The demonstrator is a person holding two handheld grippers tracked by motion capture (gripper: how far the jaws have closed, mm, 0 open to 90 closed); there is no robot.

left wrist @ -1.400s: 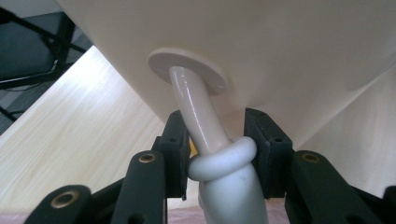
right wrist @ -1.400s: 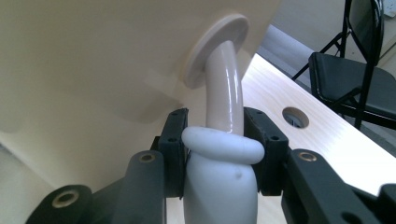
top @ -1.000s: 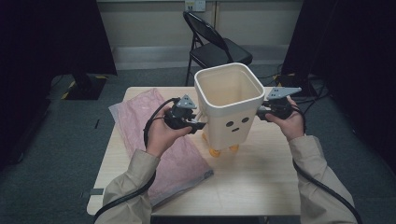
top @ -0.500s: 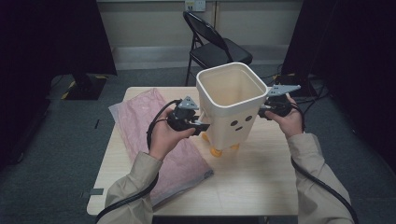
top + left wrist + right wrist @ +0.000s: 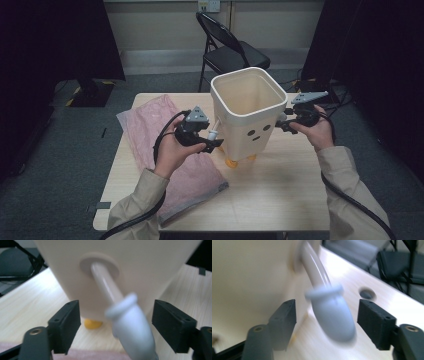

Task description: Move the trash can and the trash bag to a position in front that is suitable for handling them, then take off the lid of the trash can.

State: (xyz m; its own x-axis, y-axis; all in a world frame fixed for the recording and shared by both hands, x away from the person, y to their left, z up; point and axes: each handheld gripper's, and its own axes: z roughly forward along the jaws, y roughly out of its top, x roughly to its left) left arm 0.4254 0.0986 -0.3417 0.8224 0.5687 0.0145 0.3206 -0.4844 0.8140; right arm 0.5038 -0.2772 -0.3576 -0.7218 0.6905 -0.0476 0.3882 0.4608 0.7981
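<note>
A cream square bin (image 5: 247, 117) with a dotted face and yellow feet (image 5: 232, 162) stands upright in the middle of the table. A pale peg-like arm juts from each of its sides. My left gripper (image 5: 214, 140) is open at the bin's left side, and the left arm (image 5: 117, 305) lies between its jaws without touching them. The left gripper (image 5: 117, 315) shows a gap on both sides of that peg. At the bin's right side my right gripper (image 5: 282, 122) is open too, its jaws apart around the right arm (image 5: 329, 312).
A pink plastic bag (image 5: 160, 145) lies flat on the left half of the wooden table (image 5: 280, 195). A folding chair (image 5: 230, 50) stands behind the table. A small hole (image 5: 367, 293) is in the tabletop near the right gripper.
The left hand has shifted a little right and down, closer to the bin's side. The bin and the right hand have hardly moved.
</note>
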